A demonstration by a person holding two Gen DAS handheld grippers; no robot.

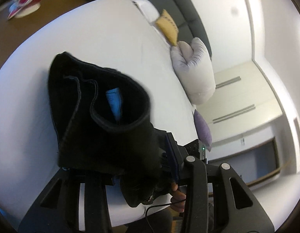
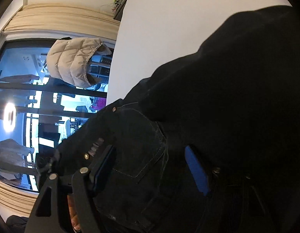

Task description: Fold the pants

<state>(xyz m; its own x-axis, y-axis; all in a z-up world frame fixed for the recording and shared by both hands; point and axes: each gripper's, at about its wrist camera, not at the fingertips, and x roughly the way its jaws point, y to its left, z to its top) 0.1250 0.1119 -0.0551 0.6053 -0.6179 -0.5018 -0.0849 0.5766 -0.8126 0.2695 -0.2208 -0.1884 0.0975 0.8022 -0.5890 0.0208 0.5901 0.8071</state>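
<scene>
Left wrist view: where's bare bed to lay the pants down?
White bed sheet is bare between the black denim pants and the pillows. Crowded along the headboard edge: yellow cushion, pale grey pillow, purple cushion.

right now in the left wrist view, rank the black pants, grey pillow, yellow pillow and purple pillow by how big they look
1. black pants, though nearest the camera
2. grey pillow
3. yellow pillow and purple pillow: look alike, not ranked

Matt black pants (image 2: 142, 155), seemingly stitched denim; smooth white bedsheet (image 1: 95, 38).
</scene>
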